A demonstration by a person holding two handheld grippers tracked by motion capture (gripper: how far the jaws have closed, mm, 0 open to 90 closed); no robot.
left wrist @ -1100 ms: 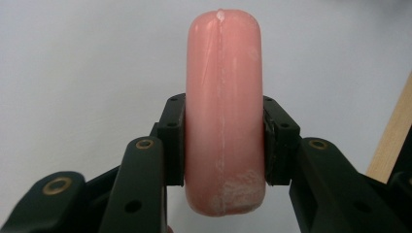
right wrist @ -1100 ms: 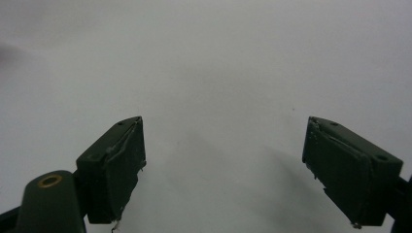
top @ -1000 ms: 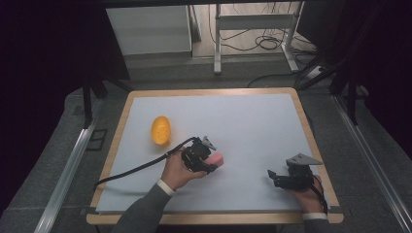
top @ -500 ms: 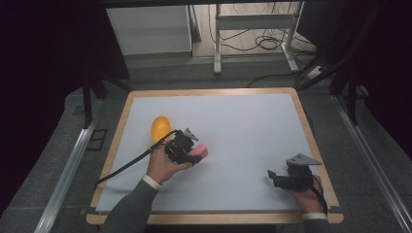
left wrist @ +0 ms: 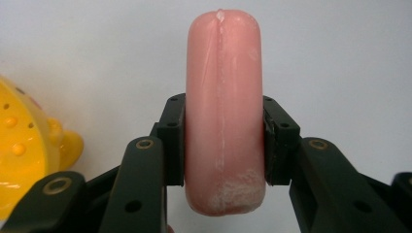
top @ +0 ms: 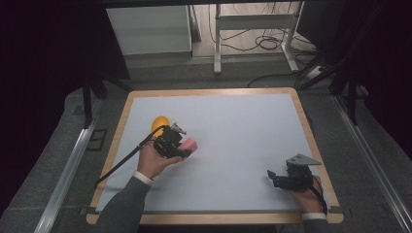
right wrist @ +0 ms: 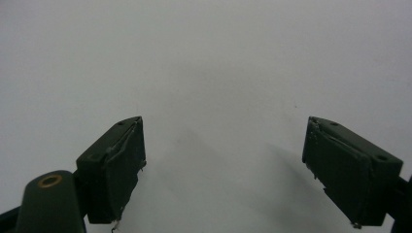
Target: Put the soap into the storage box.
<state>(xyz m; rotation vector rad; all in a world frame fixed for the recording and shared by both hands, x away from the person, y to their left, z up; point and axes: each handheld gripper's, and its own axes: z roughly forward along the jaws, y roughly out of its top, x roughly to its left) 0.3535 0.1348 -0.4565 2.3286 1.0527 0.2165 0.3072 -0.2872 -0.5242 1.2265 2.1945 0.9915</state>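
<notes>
Two grippers: left gripper clamping pink sausage, right gripper agape

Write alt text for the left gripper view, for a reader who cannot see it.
The left gripper clamps a smooth pink sausage-shaped object between its two black jaws, its rounded end pointing away from the camera over a white table surface. A glossy yellow rounded object with small raised bumps sits at the left edge.
</notes>
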